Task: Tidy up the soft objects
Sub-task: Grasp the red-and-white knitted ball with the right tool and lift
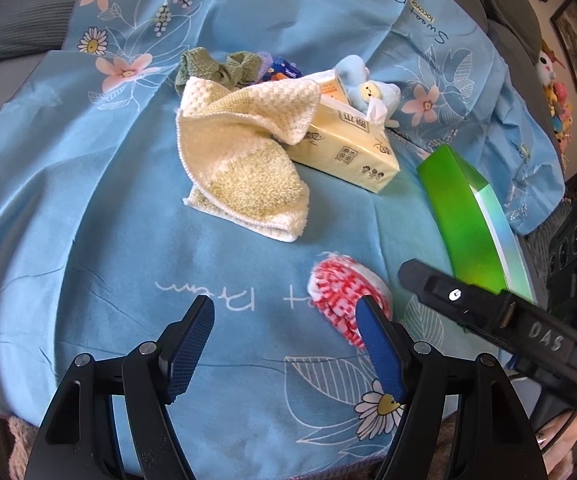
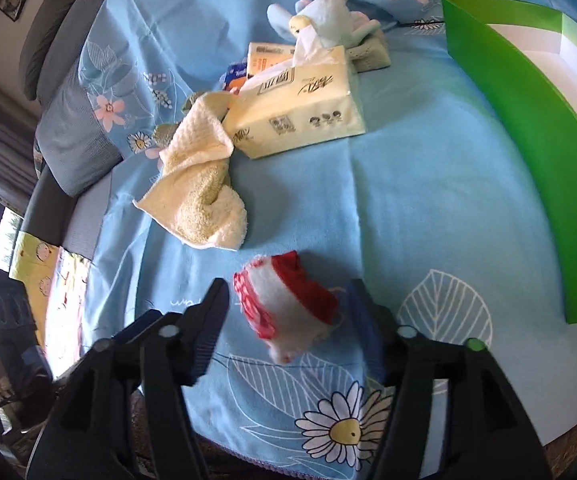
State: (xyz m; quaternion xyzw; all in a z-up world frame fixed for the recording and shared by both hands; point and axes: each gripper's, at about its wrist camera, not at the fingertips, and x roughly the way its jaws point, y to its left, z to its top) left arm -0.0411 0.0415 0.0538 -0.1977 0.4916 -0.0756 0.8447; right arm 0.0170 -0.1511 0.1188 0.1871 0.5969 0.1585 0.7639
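A rolled red-and-white cloth (image 1: 344,288) (image 2: 288,304) lies on the blue floral sheet (image 1: 88,200), slightly blurred. My right gripper (image 2: 288,286) is open around it, with a gap on both sides between the pads and the cloth. In the left wrist view one of that gripper's fingers (image 1: 468,308) reaches in from the right beside the roll. My left gripper (image 1: 284,308) is open with nothing between its fingers, just left of the roll. Farther back a crumpled yellow towel (image 1: 240,160) (image 2: 200,196) leans against a cream tissue pack (image 1: 348,144) (image 2: 300,108).
A green open box (image 1: 468,216) (image 2: 528,120) stands at the right. Behind the tissue pack are a pale blue plush toy (image 1: 368,84) (image 2: 324,16), a small orange tissue packet (image 1: 332,84) and a green cloth (image 1: 216,66). Grey cushions edge the sheet at the far left.
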